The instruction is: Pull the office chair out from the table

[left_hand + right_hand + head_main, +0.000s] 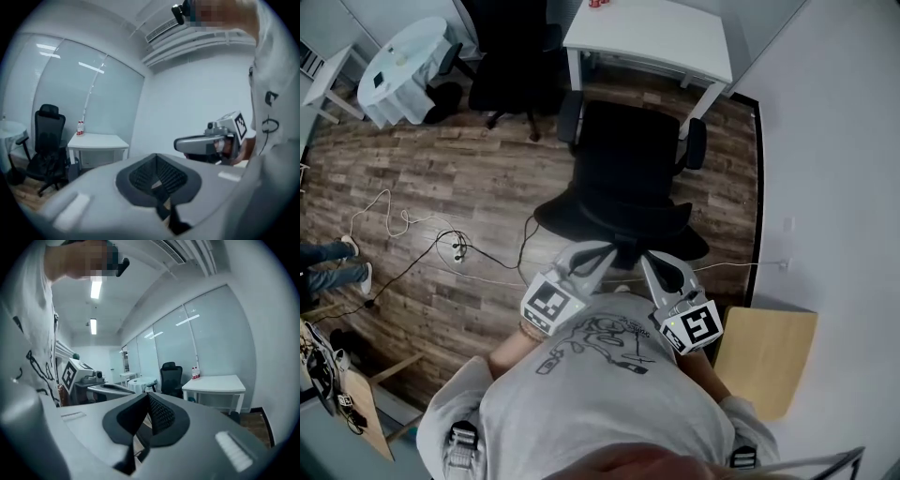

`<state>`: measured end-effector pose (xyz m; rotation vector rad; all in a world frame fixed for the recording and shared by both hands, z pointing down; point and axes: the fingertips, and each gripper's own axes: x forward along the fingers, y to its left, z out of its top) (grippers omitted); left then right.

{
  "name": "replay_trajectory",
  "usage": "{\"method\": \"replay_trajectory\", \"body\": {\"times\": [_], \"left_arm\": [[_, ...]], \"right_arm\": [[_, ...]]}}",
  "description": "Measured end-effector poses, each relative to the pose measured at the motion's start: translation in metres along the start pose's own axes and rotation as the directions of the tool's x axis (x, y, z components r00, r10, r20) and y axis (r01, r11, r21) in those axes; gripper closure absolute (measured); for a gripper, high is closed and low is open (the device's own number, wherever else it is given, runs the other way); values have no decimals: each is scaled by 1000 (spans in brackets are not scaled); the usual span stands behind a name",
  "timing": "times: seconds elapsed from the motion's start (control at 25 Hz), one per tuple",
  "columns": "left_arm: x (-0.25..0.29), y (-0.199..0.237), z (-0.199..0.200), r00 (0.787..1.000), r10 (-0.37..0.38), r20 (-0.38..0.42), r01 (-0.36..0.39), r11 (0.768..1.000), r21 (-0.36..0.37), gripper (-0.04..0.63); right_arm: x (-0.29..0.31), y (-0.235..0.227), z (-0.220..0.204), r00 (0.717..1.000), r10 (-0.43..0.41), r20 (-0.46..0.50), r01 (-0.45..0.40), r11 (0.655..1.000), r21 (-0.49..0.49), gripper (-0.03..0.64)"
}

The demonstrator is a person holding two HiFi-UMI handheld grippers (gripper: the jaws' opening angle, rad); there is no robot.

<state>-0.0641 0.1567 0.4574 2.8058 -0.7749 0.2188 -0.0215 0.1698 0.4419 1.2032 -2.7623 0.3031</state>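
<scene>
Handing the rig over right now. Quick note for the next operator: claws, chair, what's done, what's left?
Left claw: shut, nothing in it, held up near the person's chest.
Right claw: shut, nothing in it, level beside the left.
Office chair: in front of the white table, seat clear of the tabletop, armrests near the table's front legs, backrest toward the person. Neither claw grips it.
Done: chair looks pulled out.
Left: probably nothing; regrip the backrest only if more clearance is wanted.
</scene>
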Motion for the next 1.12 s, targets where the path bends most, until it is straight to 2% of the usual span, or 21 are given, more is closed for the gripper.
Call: {"method": "replay_trajectory", "body": {"times": [0.24, 0.64, 0.88, 1.12], "left_arm": [[-7, -14, 37, 995, 8, 98, -7, 1000, -15, 594], [0, -23, 45, 994, 11, 113, -8, 1000, -24, 594], [2, -24, 43, 995, 0, 102, 0, 1000, -4, 594], [3, -23, 50, 993, 7, 119, -3, 1000, -30, 594]], "right_arm": [[-10, 19, 40, 997, 22, 70, -22, 1000, -6, 611], [-16, 14, 46, 996, 15, 91, -15, 1000, 7, 611], [-16, 13, 47, 996, 14, 93, -15, 1000, 9, 611], [-16, 11, 51, 996, 5, 94, -5, 1000, -7, 611]]}}
